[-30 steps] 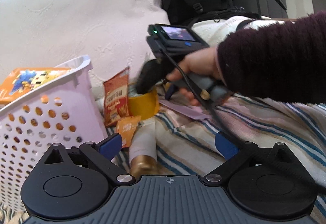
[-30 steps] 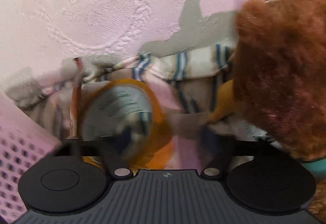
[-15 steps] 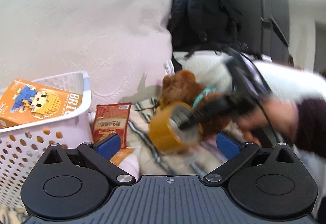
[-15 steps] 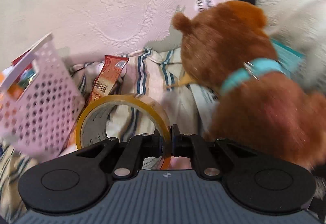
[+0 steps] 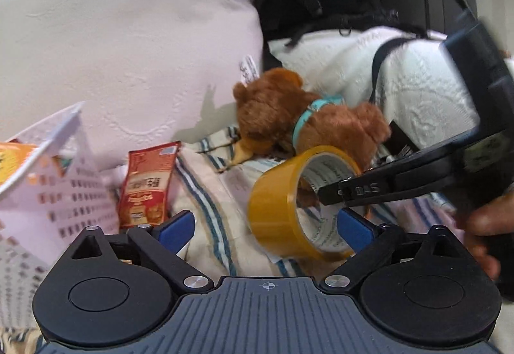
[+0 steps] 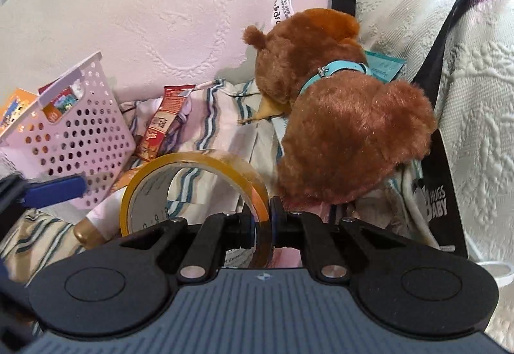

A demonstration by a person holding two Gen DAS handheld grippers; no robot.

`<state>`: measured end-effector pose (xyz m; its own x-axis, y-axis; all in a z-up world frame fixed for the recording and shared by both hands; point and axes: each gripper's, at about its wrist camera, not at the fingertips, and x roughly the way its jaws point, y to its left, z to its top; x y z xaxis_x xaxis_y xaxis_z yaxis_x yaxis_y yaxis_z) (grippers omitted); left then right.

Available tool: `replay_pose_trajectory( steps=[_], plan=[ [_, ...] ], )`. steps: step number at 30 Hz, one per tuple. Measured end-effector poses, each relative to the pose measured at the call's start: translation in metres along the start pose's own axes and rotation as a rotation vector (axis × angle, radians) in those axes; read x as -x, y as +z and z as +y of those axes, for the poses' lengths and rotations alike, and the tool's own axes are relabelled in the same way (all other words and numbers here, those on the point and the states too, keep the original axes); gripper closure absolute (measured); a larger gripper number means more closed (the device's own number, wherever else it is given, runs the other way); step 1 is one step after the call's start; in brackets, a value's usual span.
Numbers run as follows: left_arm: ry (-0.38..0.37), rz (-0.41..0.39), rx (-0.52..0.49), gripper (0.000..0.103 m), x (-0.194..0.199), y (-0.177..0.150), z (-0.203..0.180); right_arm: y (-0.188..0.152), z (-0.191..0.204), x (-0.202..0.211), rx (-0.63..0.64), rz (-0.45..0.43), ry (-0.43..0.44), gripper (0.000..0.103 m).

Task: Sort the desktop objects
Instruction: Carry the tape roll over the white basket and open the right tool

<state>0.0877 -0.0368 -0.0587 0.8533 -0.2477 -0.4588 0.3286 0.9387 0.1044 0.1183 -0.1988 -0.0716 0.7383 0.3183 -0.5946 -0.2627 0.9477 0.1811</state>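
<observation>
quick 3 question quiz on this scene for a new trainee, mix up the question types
1. True or false: the right gripper is shut on the wall of the tape roll.
2. What colour is the collar on the plush toy?
A. red
B. turquoise
C. black
3. Fill in: the left gripper is ____, with nothing held.

Key: 1 true; 2 B; 3 open. The perforated basket sits to the left of the tape in both views.

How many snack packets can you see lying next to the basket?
1 for sure: the red snack packet leans against the striped cloth, just right of the white basket. More may hide behind the basket or the left gripper.
</observation>
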Motion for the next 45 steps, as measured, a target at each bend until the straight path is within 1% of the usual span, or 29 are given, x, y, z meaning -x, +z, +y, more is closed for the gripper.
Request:
replay_pose_trajectory(
  steps=[1, 2, 3, 4, 5, 6, 9, 12, 16, 20, 25, 29, 32, 34, 36, 40, 42, 43, 44, 45],
  plan=[
    [0.012, 0.013, 0.0, 0.008, -0.007, 0.0, 0.0, -0.001, 0.0, 0.001, 0.0, -0.002, 0.005, 0.093],
    [0.017, 0.027, 0.004, 0.013, -0.015, 0.001, 0.001, -0.002, 0.0, 0.0, -0.003, 0.0, 0.01, 0.093],
    [0.014, 0.046, 0.012, 0.028, -0.022, 0.0, 0.003, -0.004, 0.0, 0.0, -0.007, -0.003, 0.014, 0.093],
    [-0.003, 0.064, 0.024, 0.033, -0.028, -0.001, 0.005, -0.005, 0.001, 0.0, -0.006, -0.005, 0.014, 0.092],
    [-0.028, 0.078, 0.043, 0.048, -0.034, -0.001, 0.007, -0.006, 0.002, -0.001, 0.002, -0.006, 0.01, 0.091],
    [-0.047, 0.084, 0.056, 0.068, -0.036, -0.001, 0.007, -0.008, 0.003, 0.0, 0.014, -0.013, 0.01, 0.09],
    [-0.018, 0.052, 0.004, 0.069, -0.03, 0.0, -0.001, -0.008, 0.006, 0.005, 0.03, -0.031, 0.006, 0.09],
    [-0.025, 0.015, 0.005, 0.069, -0.017, 0.007, 0.003, -0.003, 0.009, 0.015, 0.042, -0.06, 0.015, 0.09],
    [0.004, -0.045, -0.026, 0.069, 0.0, 0.028, 0.002, 0.012, 0.021, 0.035, 0.065, -0.118, 0.016, 0.09],
    [0.036, -0.122, -0.048, 0.069, 0.027, 0.052, 0.007, 0.034, 0.037, 0.06, 0.086, -0.191, 0.026, 0.09],
    [0.107, -0.2, -0.064, 0.069, 0.067, 0.08, 0.033, 0.067, 0.074, 0.082, 0.135, -0.276, 0.067, 0.09],
    [0.182, -0.223, -0.072, 0.068, 0.096, 0.091, 0.071, 0.09, 0.116, 0.078, 0.158, -0.308, 0.142, 0.09],
    [0.224, -0.211, -0.072, 0.066, 0.111, 0.096, 0.111, 0.108, 0.15, 0.059, 0.15, -0.3, 0.207, 0.09],
    [0.228, -0.182, -0.054, 0.065, 0.114, 0.1, 0.14, 0.116, 0.173, 0.042, 0.149, -0.28, 0.232, 0.09],
    [0.228, -0.137, -0.038, 0.065, 0.11, 0.103, 0.167, 0.126, 0.19, 0.021, 0.129, -0.234, 0.257, 0.089],
    [0.199, -0.006, 0.0, 0.063, 0.09, 0.102, 0.204, 0.141, 0.205, -0.012, 0.084, -0.139, 0.278, 0.089],
    [0.182, 0.037, 0.002, 0.058, 0.079, 0.1, 0.214, 0.145, 0.209, -0.023, 0.096, -0.103, 0.269, 0.089],
    [0.18, 0.046, 0.004, 0.056, 0.075, 0.099, 0.218, 0.146, 0.21, -0.028, 0.1, -0.097, 0.259, 0.089],
    [0.187, 0.047, 0.003, 0.044, 0.07, 0.098, 0.222, 0.146, 0.212, -0.031, 0.103, -0.095, 0.248, 0.09],
    [0.2, 0.047, -0.002, 0.037, 0.065, 0.098, 0.225, 0.148, 0.211, -0.035, 0.102, -0.092, 0.24, 0.09]
  ],
)
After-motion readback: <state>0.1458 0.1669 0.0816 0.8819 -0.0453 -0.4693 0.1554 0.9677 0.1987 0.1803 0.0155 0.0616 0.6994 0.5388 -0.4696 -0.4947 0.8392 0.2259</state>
